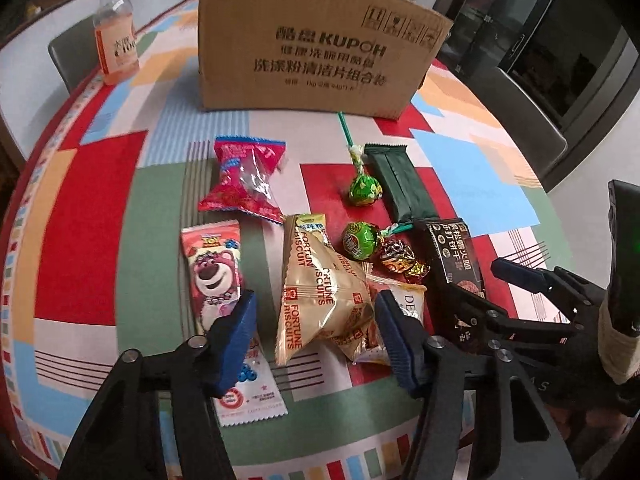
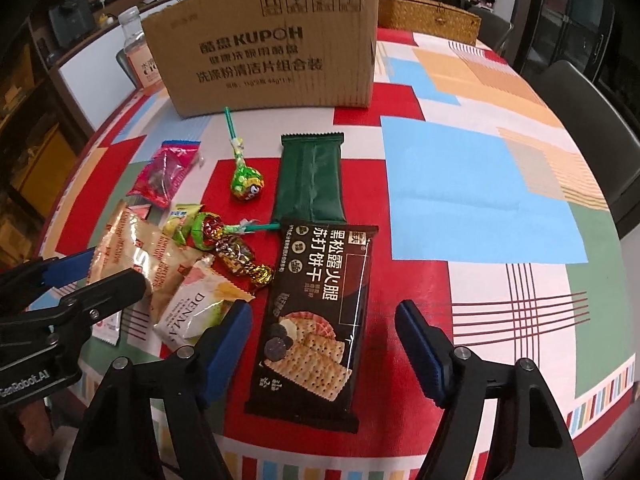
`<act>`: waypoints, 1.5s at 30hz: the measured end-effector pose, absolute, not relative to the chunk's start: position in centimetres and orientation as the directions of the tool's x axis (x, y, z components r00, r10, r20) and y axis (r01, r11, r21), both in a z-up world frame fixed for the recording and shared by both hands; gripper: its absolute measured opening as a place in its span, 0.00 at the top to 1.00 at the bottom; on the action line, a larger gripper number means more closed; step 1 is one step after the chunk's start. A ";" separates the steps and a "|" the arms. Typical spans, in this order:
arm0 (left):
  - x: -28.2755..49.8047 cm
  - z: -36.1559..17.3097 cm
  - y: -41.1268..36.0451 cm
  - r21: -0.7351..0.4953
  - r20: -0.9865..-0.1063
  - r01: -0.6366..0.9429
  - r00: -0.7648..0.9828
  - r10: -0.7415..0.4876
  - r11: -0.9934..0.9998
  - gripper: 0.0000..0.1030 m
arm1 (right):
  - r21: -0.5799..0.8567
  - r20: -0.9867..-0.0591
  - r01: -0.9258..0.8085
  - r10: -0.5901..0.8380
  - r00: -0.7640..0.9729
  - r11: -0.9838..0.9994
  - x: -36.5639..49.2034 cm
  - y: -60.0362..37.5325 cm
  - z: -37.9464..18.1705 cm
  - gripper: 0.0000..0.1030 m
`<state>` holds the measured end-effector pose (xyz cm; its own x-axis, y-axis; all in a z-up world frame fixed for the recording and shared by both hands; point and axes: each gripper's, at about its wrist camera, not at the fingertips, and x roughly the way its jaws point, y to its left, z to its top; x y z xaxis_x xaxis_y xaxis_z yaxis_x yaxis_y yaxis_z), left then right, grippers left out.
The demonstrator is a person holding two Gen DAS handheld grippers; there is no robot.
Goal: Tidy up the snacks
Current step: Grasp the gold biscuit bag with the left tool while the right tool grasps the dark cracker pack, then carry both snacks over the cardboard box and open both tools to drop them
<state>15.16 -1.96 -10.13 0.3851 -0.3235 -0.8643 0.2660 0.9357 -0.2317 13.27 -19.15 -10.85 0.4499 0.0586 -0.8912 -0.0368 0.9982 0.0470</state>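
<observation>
Snacks lie on a patchwork tablecloth before a cardboard box (image 1: 316,40), also in the right wrist view (image 2: 272,40). My left gripper (image 1: 316,336) is open, its jaws on either side of a gold Fortune Biscuits bag (image 1: 316,296). A pink bear packet (image 1: 216,276) lies by its left finger. My right gripper (image 2: 324,344) is open, straddling the lower part of a black cracker pack (image 2: 320,312). Beyond are a dark green bar (image 2: 310,176), two green lollipops (image 2: 246,184) (image 1: 358,240), a gold-wrapped candy (image 2: 240,260), a white Denma packet (image 2: 196,308) and a red candy bag (image 1: 248,180).
A plastic bottle with an orange label (image 1: 116,40) stands left of the box. Dark chairs (image 2: 592,120) stand at the table's right edge. A wicker basket (image 2: 428,12) sits behind the box. A blue cloth patch (image 2: 480,184) lies to the right of the snacks.
</observation>
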 end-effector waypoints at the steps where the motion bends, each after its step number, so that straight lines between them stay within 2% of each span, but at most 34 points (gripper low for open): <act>1: 15.3 -10.3 -2.0 -0.239 -0.865 0.267 0.378 -0.330 0.934 0.45 | 0.048 -0.895 -0.038 0.060 0.442 0.998 13.4 -19.1 -11.0 0.29; 11: 16.5 -11.7 -2.7 -0.262 -0.880 0.272 0.327 -0.345 0.926 0.55 | 0.052 -0.915 -0.055 0.070 0.398 0.997 14.3 -18.7 -12.1 0.36; 17: 16.6 -11.8 -2.8 -0.269 -0.879 0.276 0.321 -0.353 0.923 0.57 | 0.049 -0.915 -0.064 0.070 0.397 0.997 14.5 -18.7 -12.0 0.48; 20: 16.4 -11.5 -2.9 -0.261 -0.876 0.283 0.332 -0.349 0.923 0.58 | 0.057 -0.915 -0.060 0.076 0.397 0.997 14.4 -18.9 -11.9 0.50; 33: 14.8 -8.1 -2.9 -0.186 -0.838 0.298 0.450 -0.309 0.936 0.58 | 0.059 -0.872 -0.030 0.066 0.485 0.998 13.3 -20.1 -9.0 0.50; 45: 15.7 -3.6 -2.0 -0.132 -0.758 0.291 0.586 -0.285 0.948 0.58 | 0.094 -0.792 -0.119 0.146 0.593 0.988 14.7 -19.0 -4.9 0.50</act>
<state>15.72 -2.02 -3.63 0.5862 -0.2851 -0.7584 0.2909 0.9477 -0.1315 14.68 -19.01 -4.92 0.5931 0.1465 -0.7917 -0.1189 0.9885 0.0938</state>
